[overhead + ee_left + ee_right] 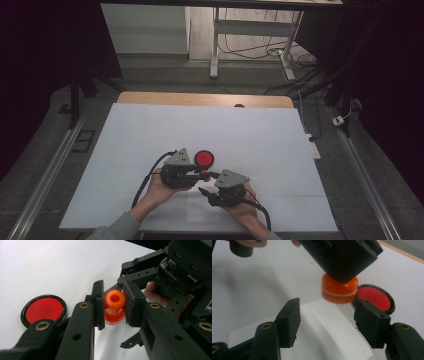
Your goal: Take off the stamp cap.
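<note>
A: Fingers first. The left gripper (113,305) has its two pads closed onto an orange stamp (114,307), one pad (100,305) on each side of the narrow waist, touching it. The right gripper (326,323) stands wide apart, nothing between its pads (288,321).

B: Where does the stamp sit?

A: Held up in the left jaws, over the near middle of the white table sheet (150,130). In the right gripper view its round orange base (339,289) hangs above a white slip of paper (332,330), just ahead of the open jaws. Whether the base touches the sheet, I cannot tell.

B: Anything close by?

A: A red ink pad (204,158) in a black rim lies flat on the sheet, just beyond the two grippers (200,175) and just beside the stamp. In the right gripper view it sits right behind the stamp, partly hidden by the right pad.

B: Room to move?

A: The far half of the sheet is bare, and so are wide strips to the left and right. The wooden table edge (205,98) shows past the sheet's far side. The near edge is close under the person's hands (161,192), so there is little room that way. The two grippers are nearly nose to nose.
</note>
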### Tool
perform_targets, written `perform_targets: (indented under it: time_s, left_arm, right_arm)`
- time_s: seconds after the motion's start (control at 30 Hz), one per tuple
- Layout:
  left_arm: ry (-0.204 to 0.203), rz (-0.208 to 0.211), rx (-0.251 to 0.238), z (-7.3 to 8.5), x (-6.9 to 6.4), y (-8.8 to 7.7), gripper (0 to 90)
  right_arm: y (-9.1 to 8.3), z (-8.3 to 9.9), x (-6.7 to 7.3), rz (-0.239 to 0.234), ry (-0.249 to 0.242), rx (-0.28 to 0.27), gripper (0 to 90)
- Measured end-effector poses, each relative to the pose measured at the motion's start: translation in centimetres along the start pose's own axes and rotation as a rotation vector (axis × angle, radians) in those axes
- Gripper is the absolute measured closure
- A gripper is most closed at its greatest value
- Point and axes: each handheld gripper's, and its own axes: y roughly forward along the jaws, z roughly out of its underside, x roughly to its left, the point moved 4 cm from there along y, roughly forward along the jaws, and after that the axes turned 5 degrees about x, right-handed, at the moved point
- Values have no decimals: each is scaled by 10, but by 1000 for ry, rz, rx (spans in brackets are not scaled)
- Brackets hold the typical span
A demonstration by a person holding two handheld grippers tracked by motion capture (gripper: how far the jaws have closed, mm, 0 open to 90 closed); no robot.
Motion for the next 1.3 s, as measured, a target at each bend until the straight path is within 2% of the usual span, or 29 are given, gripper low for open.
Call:
perform_targets:
  time_s: [0.3, 0.57, 0.9, 1.3]
  left_arm:
    - [2, 3, 5, 1, 0, 2, 716]
    - [2, 3, 6, 1, 0, 2, 715]
    - [1, 2, 8, 1, 0, 3, 716]
    - [0, 1, 9, 2, 1, 3, 715]
  right_arm:
    - [0, -2, -2, 14, 4, -16, 436]
    - [0, -4, -2, 19, 0, -18, 540]
    - [-1, -5, -3, 13, 13, -24, 615]
    - [0, -5, -4, 11, 18, -21, 633]
